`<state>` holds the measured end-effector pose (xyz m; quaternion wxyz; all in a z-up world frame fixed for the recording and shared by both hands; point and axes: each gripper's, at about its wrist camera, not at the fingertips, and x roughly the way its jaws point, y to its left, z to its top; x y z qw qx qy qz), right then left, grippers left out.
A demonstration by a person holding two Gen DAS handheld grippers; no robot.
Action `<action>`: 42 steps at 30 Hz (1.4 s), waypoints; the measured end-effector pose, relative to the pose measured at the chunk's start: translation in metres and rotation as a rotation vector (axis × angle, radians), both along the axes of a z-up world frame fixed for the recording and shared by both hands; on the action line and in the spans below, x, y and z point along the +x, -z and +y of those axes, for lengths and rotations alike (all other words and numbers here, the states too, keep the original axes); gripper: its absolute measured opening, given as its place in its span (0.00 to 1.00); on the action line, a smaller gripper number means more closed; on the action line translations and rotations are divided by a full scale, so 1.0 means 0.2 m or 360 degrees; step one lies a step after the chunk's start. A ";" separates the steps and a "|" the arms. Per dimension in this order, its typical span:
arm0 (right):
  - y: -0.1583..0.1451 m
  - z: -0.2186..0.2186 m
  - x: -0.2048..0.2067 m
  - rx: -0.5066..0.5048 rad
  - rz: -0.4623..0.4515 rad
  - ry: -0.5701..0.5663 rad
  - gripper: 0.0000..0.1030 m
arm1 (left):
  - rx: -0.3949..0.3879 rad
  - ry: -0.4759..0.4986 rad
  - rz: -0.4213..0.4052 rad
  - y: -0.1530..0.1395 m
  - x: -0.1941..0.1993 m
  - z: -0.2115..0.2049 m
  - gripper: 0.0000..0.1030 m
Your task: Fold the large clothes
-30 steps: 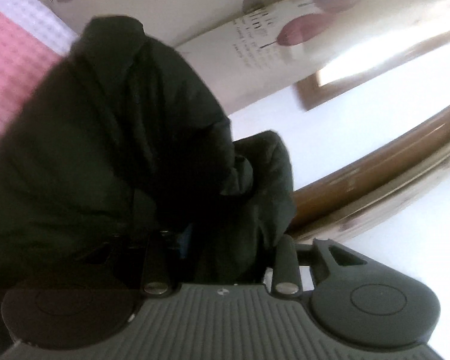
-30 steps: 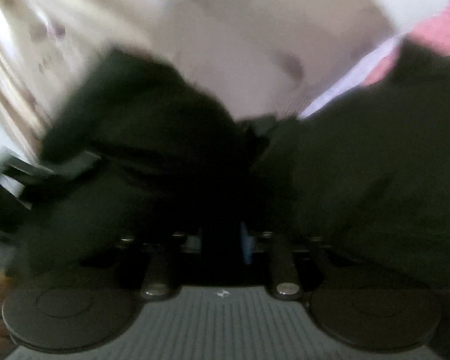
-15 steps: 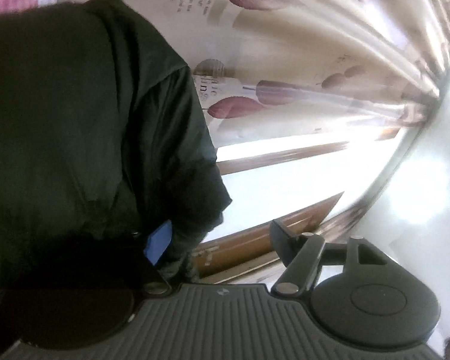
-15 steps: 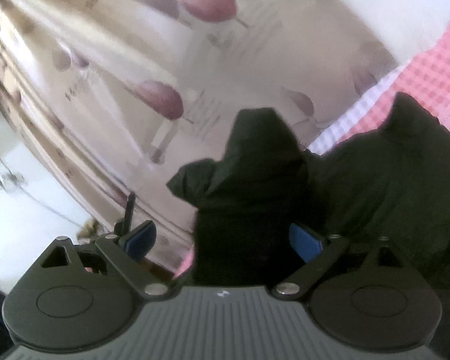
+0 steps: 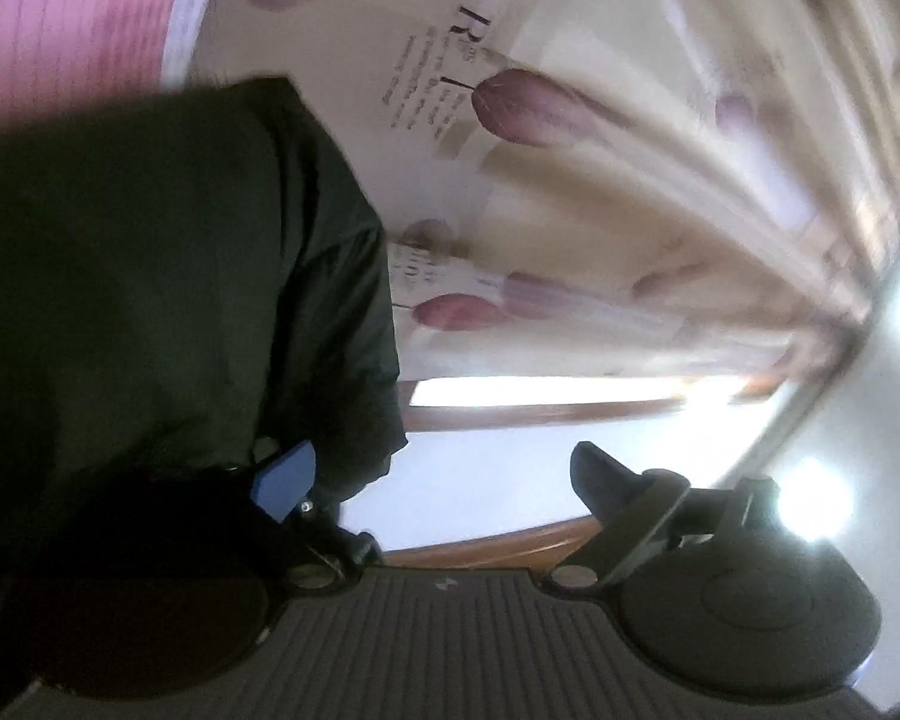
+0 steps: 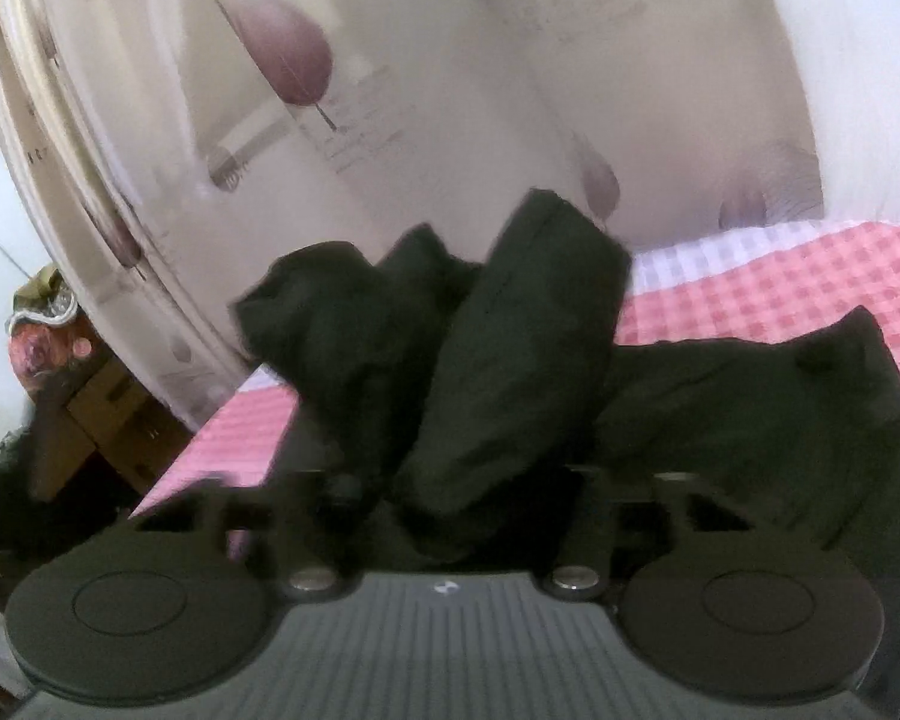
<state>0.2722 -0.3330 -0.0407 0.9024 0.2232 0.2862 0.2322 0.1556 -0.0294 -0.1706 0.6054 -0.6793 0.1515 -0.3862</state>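
Note:
A large black garment (image 6: pixel 522 330) lies bunched on a bed with a pink checked sheet (image 6: pixel 780 300). One thick fold of it rises straight in front of my right gripper (image 6: pixel 468 480). That gripper's jaws are closing on this fold, which fills the gap between them and hides the pads. In the left wrist view the same garment (image 5: pixel 150 300) covers the left half. My left gripper (image 5: pixel 438 462) is opening wide, with only air between its fingers. The cloth hangs beside its blue left pad (image 5: pixel 285 480).
A cream curtain with purple leaf prints (image 6: pixel 306 60) hangs behind the bed, and it also fills the left wrist view (image 5: pixel 570 180). A wooden window frame (image 5: pixel 540 414) shows below the curtain. A wooden cabinet (image 6: pixel 102 408) stands to the left of the bed.
The left gripper has let go of the black garment and spread wide while dropping and rolling. The right gripper opened wide, then closed in around a fold of the garment.

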 end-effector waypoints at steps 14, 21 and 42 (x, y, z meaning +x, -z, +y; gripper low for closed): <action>-0.25 -0.21 0.08 0.0287 -0.0128 -0.0080 0.18 | 0.0896 0.0205 -0.0355 -0.26 -0.16 -0.33 0.92; -0.11 -0.70 0.02 0.0497 -0.0121 0.0186 0.17 | 0.0912 0.0520 -0.0523 -0.26 -0.05 -0.83 0.91; 0.26 -1.40 0.03 0.0626 -0.0010 0.0531 0.78 | 0.1088 0.0601 -0.0745 -0.19 0.10 -1.31 0.95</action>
